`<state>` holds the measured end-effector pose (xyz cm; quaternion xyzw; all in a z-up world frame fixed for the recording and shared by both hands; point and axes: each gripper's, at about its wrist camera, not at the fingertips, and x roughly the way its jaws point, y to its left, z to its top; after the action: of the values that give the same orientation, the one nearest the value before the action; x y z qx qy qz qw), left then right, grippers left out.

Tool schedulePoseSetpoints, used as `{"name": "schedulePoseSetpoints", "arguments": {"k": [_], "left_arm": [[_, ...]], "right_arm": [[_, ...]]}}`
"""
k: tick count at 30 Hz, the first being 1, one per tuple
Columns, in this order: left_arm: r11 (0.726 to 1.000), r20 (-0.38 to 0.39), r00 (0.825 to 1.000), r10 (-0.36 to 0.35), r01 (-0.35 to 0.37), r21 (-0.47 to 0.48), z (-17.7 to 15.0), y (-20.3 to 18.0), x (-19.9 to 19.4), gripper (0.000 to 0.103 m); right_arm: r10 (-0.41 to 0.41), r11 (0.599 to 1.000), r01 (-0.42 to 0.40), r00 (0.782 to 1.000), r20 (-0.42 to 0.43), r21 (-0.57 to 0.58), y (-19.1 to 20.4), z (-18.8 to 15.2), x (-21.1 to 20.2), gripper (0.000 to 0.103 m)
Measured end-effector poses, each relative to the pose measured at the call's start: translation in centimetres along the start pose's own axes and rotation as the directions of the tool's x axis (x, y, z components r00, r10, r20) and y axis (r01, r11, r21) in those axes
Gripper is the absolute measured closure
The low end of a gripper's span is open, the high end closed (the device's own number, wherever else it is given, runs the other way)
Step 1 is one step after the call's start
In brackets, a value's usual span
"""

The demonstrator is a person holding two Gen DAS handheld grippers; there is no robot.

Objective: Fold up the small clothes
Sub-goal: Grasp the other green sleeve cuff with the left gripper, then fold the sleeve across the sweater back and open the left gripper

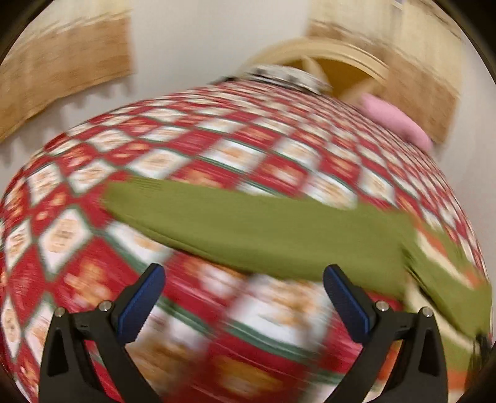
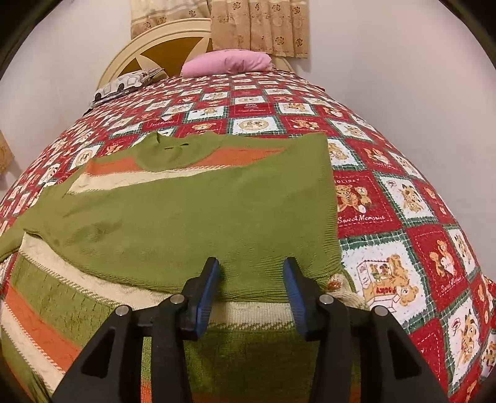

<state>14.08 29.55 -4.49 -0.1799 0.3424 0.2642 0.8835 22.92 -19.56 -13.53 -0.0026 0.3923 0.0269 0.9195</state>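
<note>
A green sweater [image 2: 192,210] with orange and cream stripes lies flat on the bed. Its right sleeve is folded across the body. In the blurred left wrist view, its left sleeve [image 1: 248,229] stretches out across the bedspread. My left gripper [image 1: 245,276] is open and empty, just short of that sleeve. My right gripper [image 2: 251,266] is open over the folded green cloth near the sweater's lower part, holding nothing.
The bed has a red, white and green patchwork bedspread [image 2: 387,198]. A pink pillow [image 2: 228,63] and a patterned pillow [image 2: 127,82] lie by the cream headboard [image 2: 148,43]. Beige curtains [image 2: 263,24] hang behind. White walls flank the bed.
</note>
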Motion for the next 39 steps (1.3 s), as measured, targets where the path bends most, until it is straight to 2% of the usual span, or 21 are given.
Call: {"name": "schedulePoseSetpoints", "arguments": {"k": [5,7,8,10,13,15,16,17,18,19,20,22,23,24,27,30,32,35,38,39], "left_arm": [[0.982,0.013,0.996,0.093,-0.089,-0.169,2.8,7.2,2.9,0.001],[0.971,-0.032,0.996,0.079,-0.084,-0.225,3.5,9.3,5.0,0.008],[0.965,-0.061,0.997,0.057,-0.071,-0.252,3.7,10.0,6.1,0.014],[0.949,-0.107,0.994,0.003,-0.036,-0.312,3.9,11.2,8.2,0.018],[0.95,-0.079,0.997,0.01,-0.035,-0.312,4.1,10.7,8.1,0.019],[0.945,-0.073,0.997,-0.026,0.001,-0.327,4.1,10.3,8.3,0.022],[0.943,-0.064,0.997,-0.037,0.014,-0.333,4.1,10.1,8.4,0.027],[0.942,-0.056,0.997,-0.047,0.026,-0.334,4.1,10.0,8.2,0.038],[0.941,-0.05,0.996,-0.07,0.049,-0.334,4.0,9.8,8.1,0.045],[0.94,-0.054,0.995,-0.089,0.065,-0.335,4.0,9.7,8.5,0.059],[0.941,-0.063,0.994,-0.091,0.065,-0.331,3.9,9.6,8.8,0.068],[0.949,-0.053,0.996,-0.077,0.056,-0.31,4.0,9.5,9.0,0.077],[0.956,-0.056,0.996,-0.07,0.051,-0.287,4.0,9.2,9.0,0.088],[0.959,-0.059,0.996,-0.074,0.055,-0.277,4.1,9.1,9.1,0.092],[0.963,-0.042,0.995,-0.094,0.08,-0.258,4.8,8.0,8.3,0.094],[0.977,0.027,0.991,-0.132,0.135,-0.165,6.0,4.2,5.7,0.094],[0.976,0.066,0.979,-0.192,0.198,-0.088,6.5,0.6,3.5,0.094],[0.945,0.103,0.94,-0.327,0.324,0.042,6.2,-6.2,-0.5,0.094],[0.882,0.089,0.887,-0.453,0.431,0.19,4.4,-13.5,-4.0,0.094],[0.851,0.069,0.866,-0.496,0.468,0.24,3.3,-16.3,-5.0,0.094]], "right_arm": [[-0.004,1.0,0.004,1.0,0.0,-0.004,0.0,0.0,0.0,0.058],[-0.007,1.0,0.007,1.0,-0.001,-0.007,0.1,0.0,0.1,0.058],[-0.007,1.0,0.007,1.0,-0.001,-0.007,0.1,-0.1,0.1,0.058],[-0.007,1.0,0.007,1.0,-0.001,-0.008,0.1,-0.1,0.1,0.058],[-0.007,1.0,0.007,1.0,-0.001,-0.009,0.1,-0.1,0.1,0.058],[-0.008,1.0,0.008,1.0,-0.001,-0.01,0.1,-0.1,0.2,0.058],[-0.008,1.0,0.008,1.0,-0.001,-0.01,0.1,-0.1,0.2,0.058],[-0.008,1.0,0.008,1.0,-0.001,-0.01,0.1,-0.1,0.2,0.058],[-0.009,1.0,0.009,1.0,-0.001,-0.011,0.1,-0.1,0.2,0.058],[-0.009,1.0,0.009,1.0,0.0,-0.011,0.0,-0.1,0.2,0.058],[-0.007,1.0,0.007,1.0,0.0,-0.01,0.1,-0.1,0.2,0.058],[-0.006,1.0,0.006,1.0,0.0,-0.01,0.0,-0.1,0.2,0.058],[-0.005,1.0,0.005,1.0,0.0,-0.009,0.0,-0.1,0.2,0.058],[-0.005,1.0,0.005,1.0,0.0,-0.01,0.1,-0.1,0.2,0.058],[-0.004,1.0,0.004,1.0,0.001,-0.009,0.0,-0.1,0.3,0.058],[-0.005,1.0,0.005,1.0,0.001,-0.01,0.0,-0.1,0.3,0.058],[-0.003,1.0,0.003,1.0,0.001,-0.01,0.0,-0.1,0.3,0.058],[-0.003,1.0,0.003,1.0,0.001,-0.01,0.0,-0.1,0.3,0.058],[-0.002,1.0,0.002,1.0,0.002,-0.01,0.0,-0.1,0.3,0.058],[-0.001,1.0,0.001,1.0,0.002,-0.009,0.0,-0.1,0.3,0.058]]}}
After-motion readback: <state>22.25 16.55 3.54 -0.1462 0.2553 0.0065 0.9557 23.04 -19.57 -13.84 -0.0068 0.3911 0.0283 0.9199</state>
